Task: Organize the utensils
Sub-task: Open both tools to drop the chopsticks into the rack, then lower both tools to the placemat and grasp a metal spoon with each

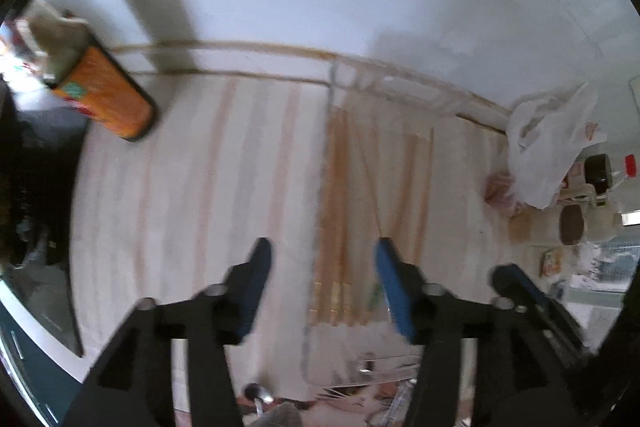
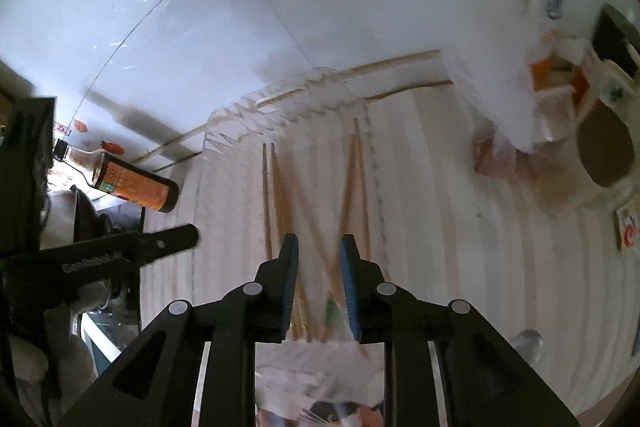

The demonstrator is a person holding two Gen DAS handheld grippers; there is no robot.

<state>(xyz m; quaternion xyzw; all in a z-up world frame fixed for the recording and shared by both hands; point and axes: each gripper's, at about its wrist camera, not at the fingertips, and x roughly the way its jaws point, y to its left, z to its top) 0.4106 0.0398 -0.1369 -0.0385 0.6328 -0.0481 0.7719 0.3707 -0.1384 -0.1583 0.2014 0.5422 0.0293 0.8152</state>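
Several wooden chopsticks [image 1: 338,211] lie lengthwise in a clear plastic tray [image 1: 334,79] on the striped counter. My left gripper [image 1: 322,255] is open and empty, its blue-padded fingers standing above the near ends of the chopsticks. In the right wrist view the same chopsticks [image 2: 280,199] lie in the clear tray [image 2: 256,115]. My right gripper [image 2: 319,249] hangs above them with its jaws partly open and nothing between them. The right gripper's finger [image 1: 520,287] shows at the lower right of the left wrist view. The left gripper's body [image 2: 100,255] shows at the left of the right wrist view.
An orange-labelled sauce bottle [image 1: 108,95] stands at the back left by the white wall. A white plastic bag [image 1: 552,143], jars and a cup [image 1: 572,223] crowd the right side. A wire basket [image 1: 384,375] with utensils is at the near edge. A spoon [image 2: 528,345] lies near right.
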